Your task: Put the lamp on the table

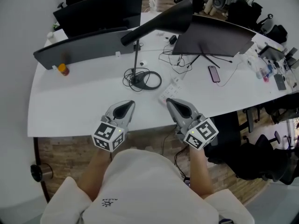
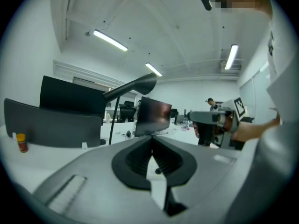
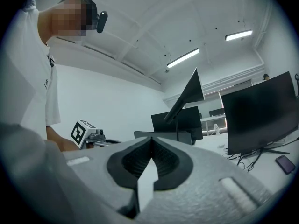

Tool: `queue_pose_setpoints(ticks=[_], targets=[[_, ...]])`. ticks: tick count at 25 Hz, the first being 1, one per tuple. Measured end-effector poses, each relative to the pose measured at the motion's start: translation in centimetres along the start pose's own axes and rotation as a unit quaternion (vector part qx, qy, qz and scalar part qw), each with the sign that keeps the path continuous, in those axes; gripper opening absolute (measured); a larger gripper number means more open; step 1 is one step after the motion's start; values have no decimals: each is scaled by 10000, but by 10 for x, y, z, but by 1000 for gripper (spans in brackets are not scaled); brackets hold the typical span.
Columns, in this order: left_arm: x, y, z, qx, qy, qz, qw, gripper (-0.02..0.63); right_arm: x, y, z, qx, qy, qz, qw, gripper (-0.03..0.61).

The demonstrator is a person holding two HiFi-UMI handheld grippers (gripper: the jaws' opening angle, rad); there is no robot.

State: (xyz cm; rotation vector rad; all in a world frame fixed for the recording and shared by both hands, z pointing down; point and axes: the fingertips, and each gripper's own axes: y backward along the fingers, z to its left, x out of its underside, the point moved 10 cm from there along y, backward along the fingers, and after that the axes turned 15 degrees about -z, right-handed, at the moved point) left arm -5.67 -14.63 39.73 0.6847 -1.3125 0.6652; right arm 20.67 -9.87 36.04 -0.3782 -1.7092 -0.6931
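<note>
- Open-plan office; a white curved table (image 1: pixel 70 106) ran across the middle of the head view, with dark monitors (image 1: pixel 103 8) along its far side, upper left and upper right.
- Clutter: phone (image 1: pixel 214 73) at right of centre, white power strip (image 1: pixel 170 90) just above the right gripper, small orange-capped bottle (image 1: pixel 62 69) at far left.
- The lamp (image 1: pixel 159 22) was already standing on the table, upper centre of the frame between the monitors. Its base (image 1: pixel 137 81) sat flat near mid-table, well apart from both grippers.
- Left gripper (image 1: pixel 125 107): jaws together, nothing between them, over the near table edge at lower centre-left.
- Right gripper (image 1: pixel 171 102): jaws pressed together too, empty, lower centre-right, tip near the power strip.
- My read: placement looked done, so the step in hand was just clearing out or a final check.
- To do it well: pull both grippers straight back toward the body and keep the right one off the power strip and its leads. Don't sweep across the cable loop (image 1: pixel 148 80), since a snag would drag the base.
- If the lamp needed re-seating, I'd grab the stem low down, not the head.
- Lamp look: all black, with a long tapered head tilted from centre up toward upper right, a thin upright stem and a small round base.
- Black cable lay coiled on and beside the base. The lamp looked top-heavy, so probably easy to tip.
</note>
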Motion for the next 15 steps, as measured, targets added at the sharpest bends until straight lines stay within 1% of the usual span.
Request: queue_pose_setpoints(ticks=[8,15], targets=[[1,-3,1,119,86,-44,9999,-6,-2,1,4,105,54,-20,9999,0],[8,3,5,121,117,27,9999,-6,-1,2,6,208,22,-72,9998,0]])
